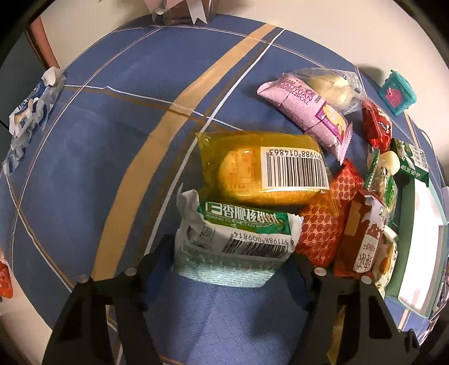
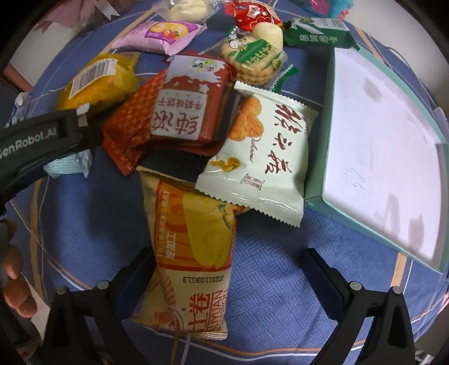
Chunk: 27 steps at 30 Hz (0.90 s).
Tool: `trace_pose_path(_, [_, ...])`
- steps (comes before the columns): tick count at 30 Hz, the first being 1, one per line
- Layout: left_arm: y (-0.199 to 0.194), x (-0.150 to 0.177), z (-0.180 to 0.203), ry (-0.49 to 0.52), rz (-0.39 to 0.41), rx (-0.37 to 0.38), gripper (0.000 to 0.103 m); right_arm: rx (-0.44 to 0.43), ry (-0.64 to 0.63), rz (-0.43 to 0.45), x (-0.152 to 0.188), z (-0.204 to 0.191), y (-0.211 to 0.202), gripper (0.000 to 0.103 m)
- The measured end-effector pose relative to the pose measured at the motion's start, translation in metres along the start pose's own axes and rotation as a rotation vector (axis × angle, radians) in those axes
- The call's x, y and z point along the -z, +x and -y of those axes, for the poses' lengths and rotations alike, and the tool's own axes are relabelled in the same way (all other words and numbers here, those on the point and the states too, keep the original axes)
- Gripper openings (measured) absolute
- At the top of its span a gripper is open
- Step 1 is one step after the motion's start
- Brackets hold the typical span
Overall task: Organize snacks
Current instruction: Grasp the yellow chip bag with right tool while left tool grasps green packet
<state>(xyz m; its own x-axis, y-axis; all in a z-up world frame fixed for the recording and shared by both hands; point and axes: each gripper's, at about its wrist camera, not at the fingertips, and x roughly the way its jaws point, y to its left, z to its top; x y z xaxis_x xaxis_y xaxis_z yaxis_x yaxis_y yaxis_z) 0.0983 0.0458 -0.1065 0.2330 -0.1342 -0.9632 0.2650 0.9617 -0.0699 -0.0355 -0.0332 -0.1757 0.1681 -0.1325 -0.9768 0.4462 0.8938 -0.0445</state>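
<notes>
A pile of snack packets lies on a blue cloth. My left gripper [image 1: 234, 257] is open, its fingers on either side of a white-and-green walnut cookie packet [image 1: 235, 238]; contact is unclear. Beyond it lies a yellow cake packet [image 1: 261, 168] and a pink Swiss roll packet [image 1: 308, 112]. My right gripper [image 2: 227, 266] is open around the lower end of a yellow Swiss roll packet [image 2: 193, 238]. A white rice cracker packet [image 2: 261, 157] and a red-brown biscuit packet [image 2: 185, 104] lie above it. The left gripper [image 2: 81, 118] shows at the left in the right wrist view.
An open teal-rimmed white box [image 2: 387, 157] sits right of the pile, also in the left wrist view [image 1: 421, 238]. A green packet [image 2: 320, 33], red packet [image 2: 252, 14] and cracker packet [image 2: 252, 59] lie behind. A blue-white packet [image 1: 31, 112] lies far left. A teal toy [image 1: 398, 92] stands at the back.
</notes>
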Motion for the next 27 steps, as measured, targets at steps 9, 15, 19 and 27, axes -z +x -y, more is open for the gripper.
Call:
trace_pose_path(9, [-0.002,0.014,0.008,0.000,-0.004,-0.013,0.071,-0.004,0.006,0.027,0.018,0.000,0.004,0.103])
trace_pose_path(15, [-0.003,0.018,0.012,0.008,-0.009,-0.023,0.071,-0.003,0.000,0.028,0.022,0.000,0.007,0.103])
trace_pose_path(19, [-0.001,0.019,0.015,0.010,-0.008,-0.027,0.068,-0.007,0.004,0.029,0.015,0.015,-0.004,0.098])
trace_pose_path(27, [-0.010,0.027,0.016,0.016,-0.006,-0.031,0.060,-0.029,0.003,0.078,0.007,0.018,-0.020,0.046])
